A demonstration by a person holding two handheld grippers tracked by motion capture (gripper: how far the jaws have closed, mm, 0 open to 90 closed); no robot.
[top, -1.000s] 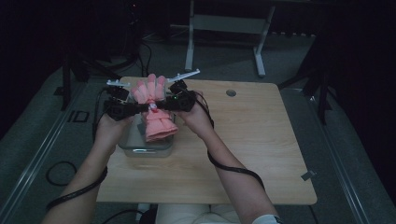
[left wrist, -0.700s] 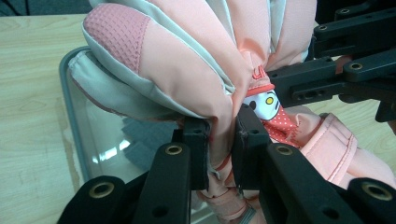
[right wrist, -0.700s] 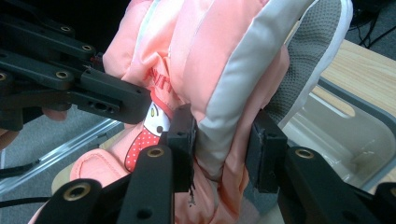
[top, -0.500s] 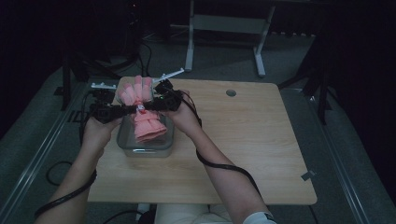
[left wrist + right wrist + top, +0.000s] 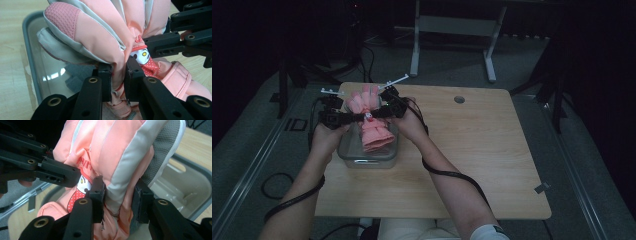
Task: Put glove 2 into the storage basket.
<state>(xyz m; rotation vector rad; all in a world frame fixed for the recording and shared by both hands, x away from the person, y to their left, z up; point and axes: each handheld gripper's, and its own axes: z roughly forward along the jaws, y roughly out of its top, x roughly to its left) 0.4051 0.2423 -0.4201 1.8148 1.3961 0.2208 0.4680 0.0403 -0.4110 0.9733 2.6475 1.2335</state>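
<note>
High view: the glove [image 5: 371, 120] has come down since a second ago. It was held higher over the box [image 5: 367, 155]; now its cuff end hangs inside the box rim while the finger end sticks up past the far edge. Both hands have shifted with it, toward the box's left side. My read: it is being lowered into the box, not yet released. The box sits on the table [image 5: 472, 165] near its left edge.

Pose: both forearms come in from below and converge on the box. Left gripper [image 5: 346, 118] comes at the glove from the left, right gripper [image 5: 382, 113] from the right, jaws level and pointing at each other across the box. Both hands are wrapped round the gripper bodies, just above the box's far half.

Left gripper view: jaws pinched tight on a thin fold of glove fabric, pads nearly meeting. Glove fingers bulge above the jaws and the cuff trails off right. The clear box wall is behind, to the left. The other gripper's jaws show at upper right, also on the glove.

Right gripper view: jaws clamped on a thicker bunch of the glove, grey palm panel between the pads, so they stand wider apart. The box lies below and right of the glove. The opposing gripper enters from the left.
</note>
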